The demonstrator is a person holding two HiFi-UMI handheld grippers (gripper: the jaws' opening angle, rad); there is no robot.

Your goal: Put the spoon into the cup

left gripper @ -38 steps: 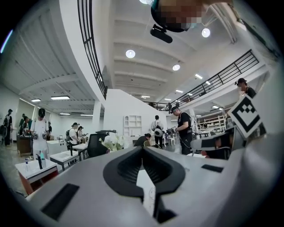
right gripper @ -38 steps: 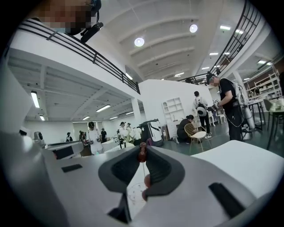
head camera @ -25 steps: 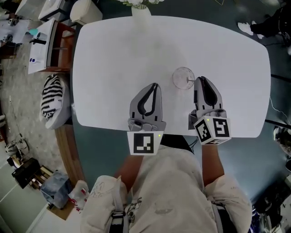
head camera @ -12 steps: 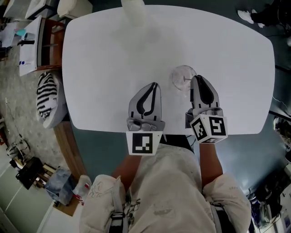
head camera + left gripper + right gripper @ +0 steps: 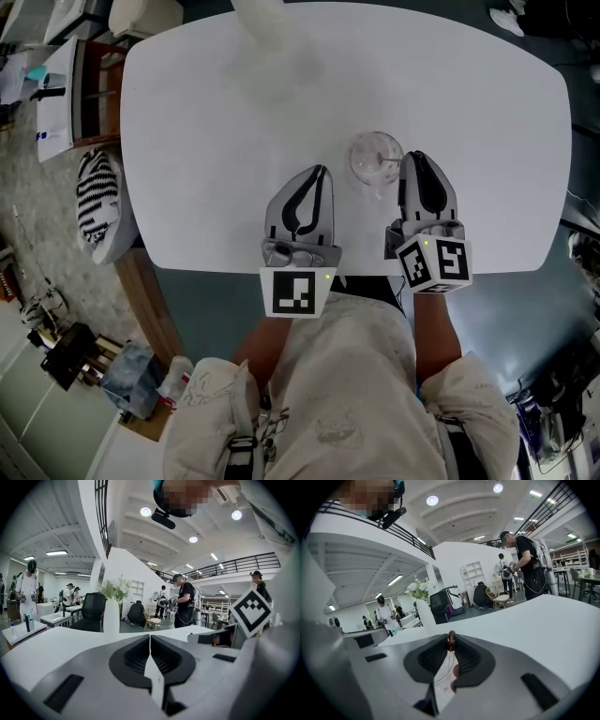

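A clear glass cup (image 5: 377, 157) stands on the white table (image 5: 216, 141) near its front edge. My right gripper (image 5: 415, 159) is just to the right of the cup, shut on the spoon. The spoon's small brown end (image 5: 451, 640) is pinched at the jaw tips, and its thin handle (image 5: 393, 169) reaches toward the cup. I cannot tell whether the spoon's bowl is inside the cup. My left gripper (image 5: 320, 173) hovers left of the cup, apart from it. Its jaws (image 5: 150, 637) meet with nothing between them.
A white vase (image 5: 262, 14) with flowers (image 5: 115, 588) stands at the table's far edge. At the left of the table are a chair with papers (image 5: 84, 94) and a striped cushion (image 5: 94, 192). Several people (image 5: 183, 604) stand beyond the table.
Both grippers have sunk a little toward the table. The right one stays beside the cup with the spoon in its jaws, and the left stays shut.
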